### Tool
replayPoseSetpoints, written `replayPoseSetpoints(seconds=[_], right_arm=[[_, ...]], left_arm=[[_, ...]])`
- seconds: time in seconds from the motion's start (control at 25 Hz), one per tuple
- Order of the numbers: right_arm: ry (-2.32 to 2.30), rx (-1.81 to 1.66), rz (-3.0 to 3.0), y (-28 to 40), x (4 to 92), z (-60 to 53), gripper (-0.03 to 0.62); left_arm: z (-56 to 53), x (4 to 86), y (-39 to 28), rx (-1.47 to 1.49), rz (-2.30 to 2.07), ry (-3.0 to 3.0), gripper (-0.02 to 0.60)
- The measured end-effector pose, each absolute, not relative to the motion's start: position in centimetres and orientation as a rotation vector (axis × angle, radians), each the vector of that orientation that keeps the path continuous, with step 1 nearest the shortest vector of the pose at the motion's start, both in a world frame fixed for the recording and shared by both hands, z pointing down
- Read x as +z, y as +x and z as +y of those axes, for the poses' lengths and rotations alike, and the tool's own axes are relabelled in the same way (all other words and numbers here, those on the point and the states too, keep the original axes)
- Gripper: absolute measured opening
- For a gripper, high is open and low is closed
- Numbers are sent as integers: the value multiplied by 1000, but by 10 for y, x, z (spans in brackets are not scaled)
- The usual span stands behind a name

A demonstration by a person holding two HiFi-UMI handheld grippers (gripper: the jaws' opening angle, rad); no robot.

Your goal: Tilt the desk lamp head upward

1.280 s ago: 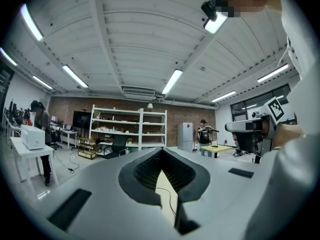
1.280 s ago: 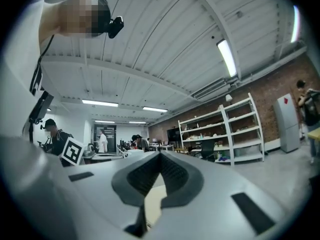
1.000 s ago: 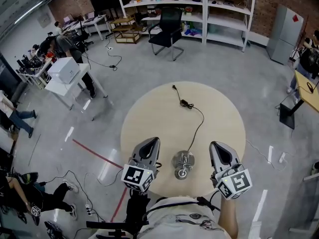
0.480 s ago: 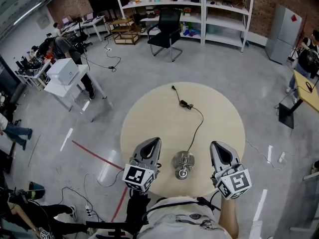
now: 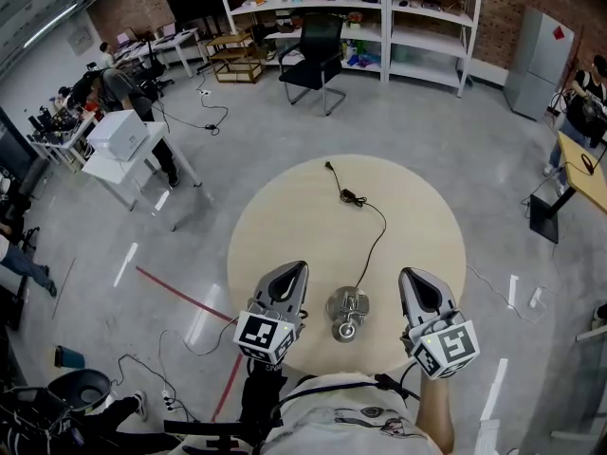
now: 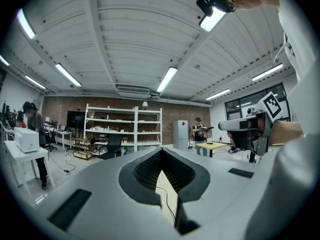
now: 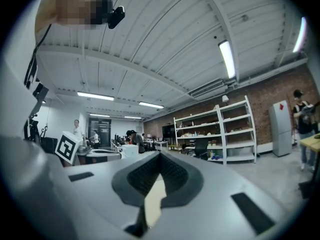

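- Low in the centre of the head view, near the table's near edge, stands the desk lamp [image 5: 348, 313], a small shiny metal thing seen from straight above. From that angle I cannot tell how its head is tilted.
- Its black cord [image 5: 377, 235] runs from the lamp up the frame across the round pale table [image 5: 285, 226], past a small dark block [image 5: 349, 197] on the line, and ends near the far rim.
- At the lamp's left is the left gripper [image 5: 298, 267], beside the lamp and not touching it. In its own view the left claw [image 6: 161, 151] has its tips pressed together with nothing between them; only tabletop and a bit of cord show through the slot behind the tips.
- At the lamp's right is the right gripper [image 5: 406, 275], also apart from the lamp. Its claw [image 7: 159, 154] is closed tight and empty in its own view.
- Both grippers point up the frame, past the lamp rather than at it.
- By my judgement the task has not begun: no jaw touches the lamp. What is left is all of it: bring a gripper to the head, perhaps steady the base with the other, and tip the head upward.
- Farther out, at the top of the frame, a black office chair [image 5: 318, 60] stands before white shelves [image 5: 379, 8].
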State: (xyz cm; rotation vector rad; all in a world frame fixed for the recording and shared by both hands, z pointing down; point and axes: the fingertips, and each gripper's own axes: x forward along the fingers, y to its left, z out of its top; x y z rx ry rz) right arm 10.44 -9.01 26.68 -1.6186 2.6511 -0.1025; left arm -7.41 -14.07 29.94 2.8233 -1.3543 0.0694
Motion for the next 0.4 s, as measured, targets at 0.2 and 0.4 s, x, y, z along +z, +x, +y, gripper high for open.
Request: replayPoseSetpoints(seconds=[0.2,0.4], right_arm=[[-1615,-111,2649,109,269,-92,3],[-1610,-111,2653,107,267,-93,3]], left_arm=[[-143,301,-70,75,-1345,2825,3],[-145,300,-71,70,-1347,2825,3]])
